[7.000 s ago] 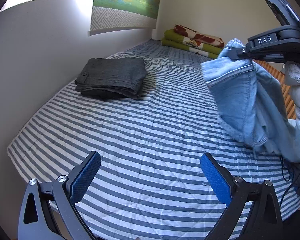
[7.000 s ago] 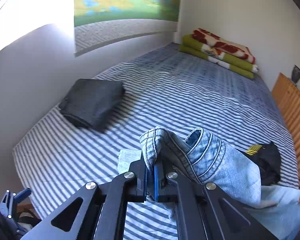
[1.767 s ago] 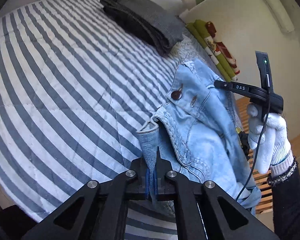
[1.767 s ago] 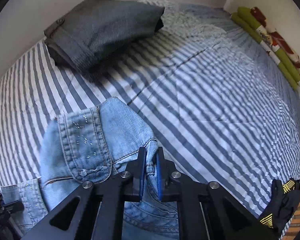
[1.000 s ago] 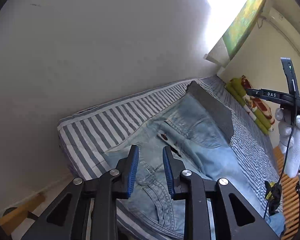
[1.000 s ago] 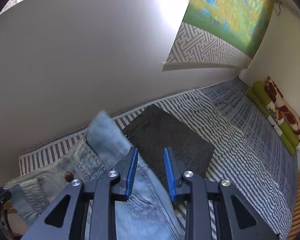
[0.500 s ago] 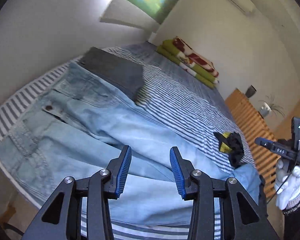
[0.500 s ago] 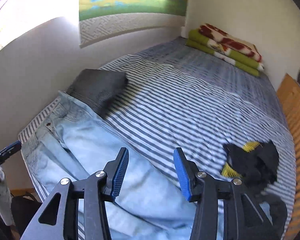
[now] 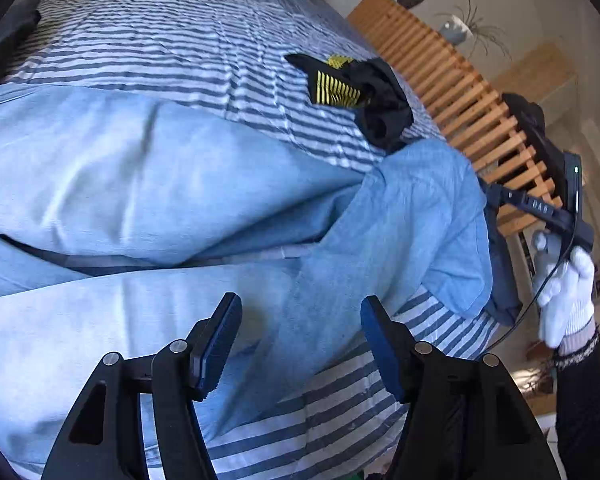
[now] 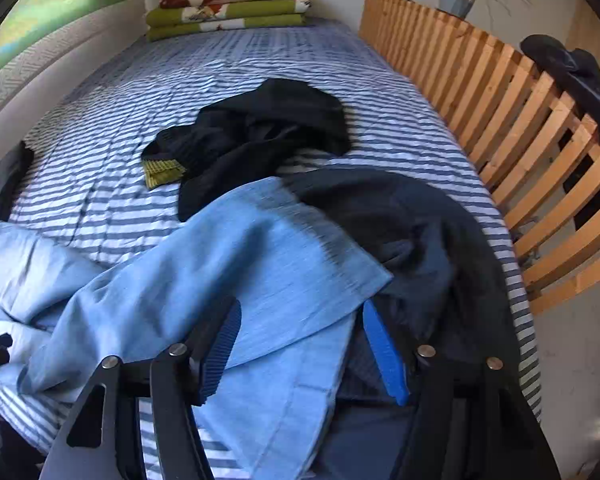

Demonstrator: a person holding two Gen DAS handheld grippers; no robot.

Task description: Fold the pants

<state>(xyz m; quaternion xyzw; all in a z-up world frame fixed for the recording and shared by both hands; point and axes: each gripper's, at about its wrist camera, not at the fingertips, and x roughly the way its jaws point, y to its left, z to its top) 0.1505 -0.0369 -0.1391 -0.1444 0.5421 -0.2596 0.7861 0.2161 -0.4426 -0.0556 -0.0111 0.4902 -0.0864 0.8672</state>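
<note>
Light blue jeans lie spread lengthwise on the striped bed, their two legs running to the right. My left gripper hovers open just above the near leg, holding nothing. In the right wrist view the leg ends drape over a dark blue garment. My right gripper is open over the hems, nothing between its fingers. The left wrist view also shows the right gripper in a white-gloved hand beyond the hems.
A crumpled black garment with a yellow striped patch lies mid-bed. A wooden slatted rail bounds the bed's right side. Folded green and red blankets sit at the far end. A folded dark pair lies at the left.
Both grippers let go of the waistband after laying the jeans flat, then swung right along the legs to the hem end. Both stand wider open than half a second ago.
</note>
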